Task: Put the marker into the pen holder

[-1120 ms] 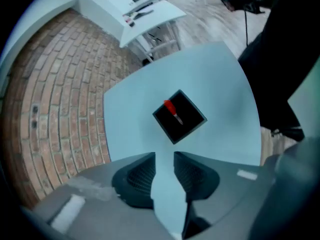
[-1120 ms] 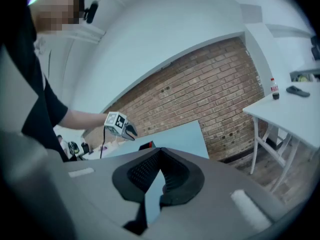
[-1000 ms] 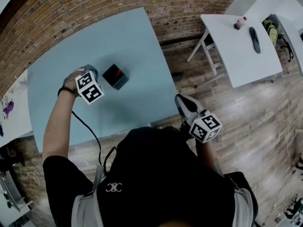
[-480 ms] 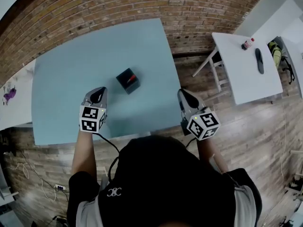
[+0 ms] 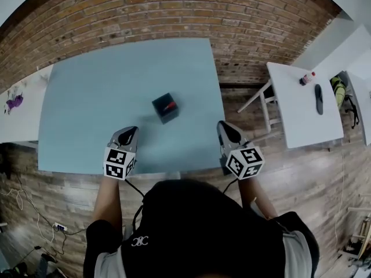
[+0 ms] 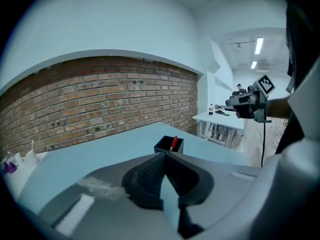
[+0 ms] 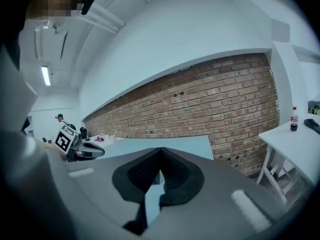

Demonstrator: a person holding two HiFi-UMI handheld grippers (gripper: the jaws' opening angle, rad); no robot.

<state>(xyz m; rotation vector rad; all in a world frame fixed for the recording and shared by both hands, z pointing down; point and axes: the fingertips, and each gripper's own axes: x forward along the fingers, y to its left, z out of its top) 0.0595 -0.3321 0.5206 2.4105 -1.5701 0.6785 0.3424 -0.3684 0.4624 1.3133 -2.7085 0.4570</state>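
A black square pen holder [image 5: 164, 108] stands near the middle of the pale blue table [image 5: 87, 91], with the red marker [image 5: 170, 105] upright inside it. My left gripper [image 5: 131, 130] is shut and empty, hovering at the table's near edge, short of the holder and to its left. In the left gripper view the holder [image 6: 168, 145] and marker [image 6: 173, 143] show just beyond the closed jaws of the left gripper [image 6: 163, 154]. My right gripper [image 5: 223, 124] hangs off the table's right front corner. Its jaws meet in the right gripper view, where the right gripper [image 7: 160, 150] holds nothing.
A brick wall [image 5: 174, 10] runs behind the table. To the right stands a white table [image 5: 295, 114] with a bottle [image 5: 306, 78] and a dark object [image 5: 318, 98]. A second white surface with a purple item [image 5: 13, 102] is at the left. A cable [image 5: 134, 185] trails from the left gripper.
Both grippers have drawn back from the holder toward the table's near edge. The left one has rolled so its marker cube faces up differently. The marker stays in the holder.
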